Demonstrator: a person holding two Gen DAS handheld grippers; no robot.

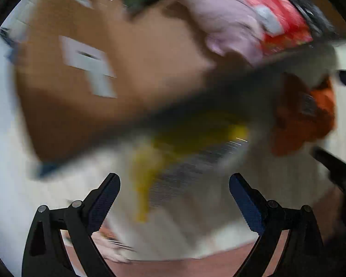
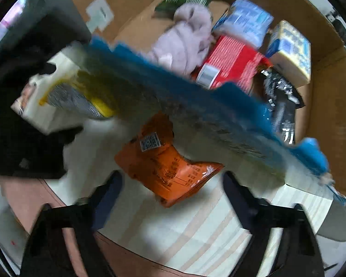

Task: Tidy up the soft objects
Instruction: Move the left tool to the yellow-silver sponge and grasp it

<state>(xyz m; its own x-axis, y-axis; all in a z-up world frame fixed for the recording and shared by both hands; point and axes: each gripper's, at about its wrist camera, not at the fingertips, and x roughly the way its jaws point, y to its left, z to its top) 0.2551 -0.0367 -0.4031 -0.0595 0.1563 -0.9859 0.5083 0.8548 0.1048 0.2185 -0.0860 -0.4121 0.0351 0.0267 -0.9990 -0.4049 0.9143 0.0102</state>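
Both grippers — left point(image 1: 174, 198) and right point(image 2: 173, 191) — hang with fingers spread and empty, the orange packet point(image 2: 166, 164) lying straight ahead of the right one, long axis slanting across its fingers, outside the cardboard box point(image 2: 329, 106).

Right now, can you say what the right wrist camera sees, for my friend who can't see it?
A blurry blue-edged packet stretches across the middle, above an orange snack bag lying on a striped cloth. Behind sits an open cardboard box holding a lilac plush toy, a red box and other packs. The right gripper is open and empty.
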